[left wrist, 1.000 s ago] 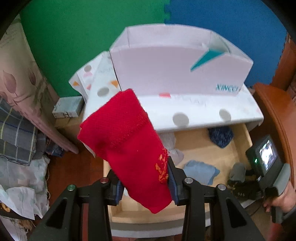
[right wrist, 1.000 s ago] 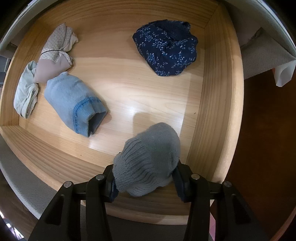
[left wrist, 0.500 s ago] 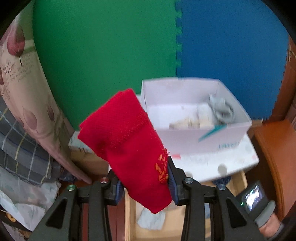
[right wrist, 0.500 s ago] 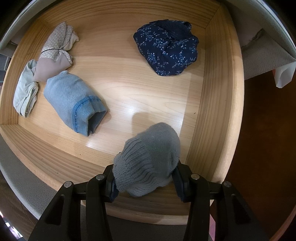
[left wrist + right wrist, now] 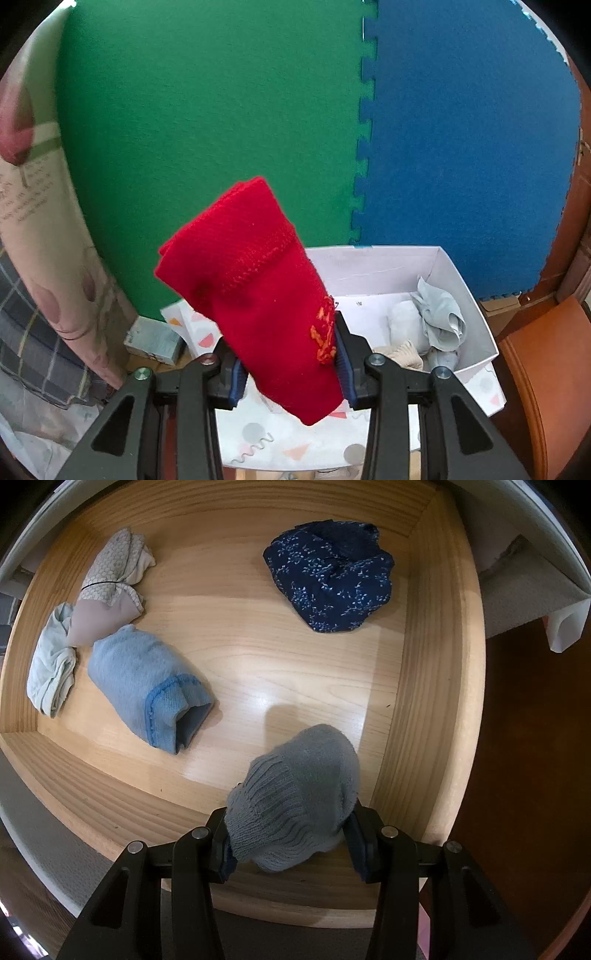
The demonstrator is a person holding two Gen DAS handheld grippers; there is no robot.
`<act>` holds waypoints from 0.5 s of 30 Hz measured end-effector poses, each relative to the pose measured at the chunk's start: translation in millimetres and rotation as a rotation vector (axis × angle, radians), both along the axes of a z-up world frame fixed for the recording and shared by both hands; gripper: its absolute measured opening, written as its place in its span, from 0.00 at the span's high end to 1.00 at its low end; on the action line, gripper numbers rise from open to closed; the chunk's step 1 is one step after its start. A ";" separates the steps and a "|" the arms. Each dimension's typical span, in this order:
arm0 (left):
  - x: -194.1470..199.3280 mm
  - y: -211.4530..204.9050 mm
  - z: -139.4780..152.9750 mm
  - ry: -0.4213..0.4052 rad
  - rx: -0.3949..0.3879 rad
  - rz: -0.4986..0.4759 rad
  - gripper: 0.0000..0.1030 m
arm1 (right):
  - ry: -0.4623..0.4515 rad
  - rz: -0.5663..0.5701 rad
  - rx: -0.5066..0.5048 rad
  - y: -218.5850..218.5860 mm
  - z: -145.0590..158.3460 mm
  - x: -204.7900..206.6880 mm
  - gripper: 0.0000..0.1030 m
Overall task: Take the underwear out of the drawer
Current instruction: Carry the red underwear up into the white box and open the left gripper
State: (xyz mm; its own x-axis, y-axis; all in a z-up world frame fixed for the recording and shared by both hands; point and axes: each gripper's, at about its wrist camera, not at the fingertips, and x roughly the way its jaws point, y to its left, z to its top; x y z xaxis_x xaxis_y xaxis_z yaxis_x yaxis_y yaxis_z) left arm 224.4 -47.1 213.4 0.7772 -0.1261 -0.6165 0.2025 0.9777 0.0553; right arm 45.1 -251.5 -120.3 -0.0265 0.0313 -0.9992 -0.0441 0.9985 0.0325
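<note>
My left gripper (image 5: 288,363) is shut on a folded red knit garment (image 5: 255,291) and holds it up in the air, just left of and in front of an open white box (image 5: 476,314) that holds pale garments (image 5: 436,321). My right gripper (image 5: 290,843) is shut on a grey knit roll (image 5: 295,797) above the near right corner of the wooden drawer (image 5: 424,709). In the drawer lie a dark blue flowered garment (image 5: 330,590), a light blue roll (image 5: 147,686), a beige patterned piece (image 5: 110,590) and a pale mint piece (image 5: 51,672).
The white box stands on a cabinet top with a spotted cover (image 5: 280,443). Green (image 5: 207,129) and blue (image 5: 469,129) foam mats stand behind. Bedding (image 5: 33,314) lies at the left, a brown wooden chair (image 5: 546,380) at the right. Dark floor (image 5: 524,775) is right of the drawer.
My left gripper has risen with the red garment from drawer level to above the box, whose inside now shows. The right gripper and grey roll have barely moved.
</note>
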 end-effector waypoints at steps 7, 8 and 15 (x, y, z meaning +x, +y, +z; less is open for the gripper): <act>40.6 -20.2 -38.8 0.121 0.027 0.010 0.62 | -0.002 -0.006 -0.003 -0.4 1.4 0.8 0.57; 43.8 -23.4 -43.7 0.134 0.034 0.011 0.62 | -0.001 -0.006 -0.005 -0.2 1.2 1.2 0.57; 61.4 -33.6 -73.4 0.225 0.064 0.025 0.61 | -0.004 -0.011 0.002 -1.4 2.3 -0.5 0.57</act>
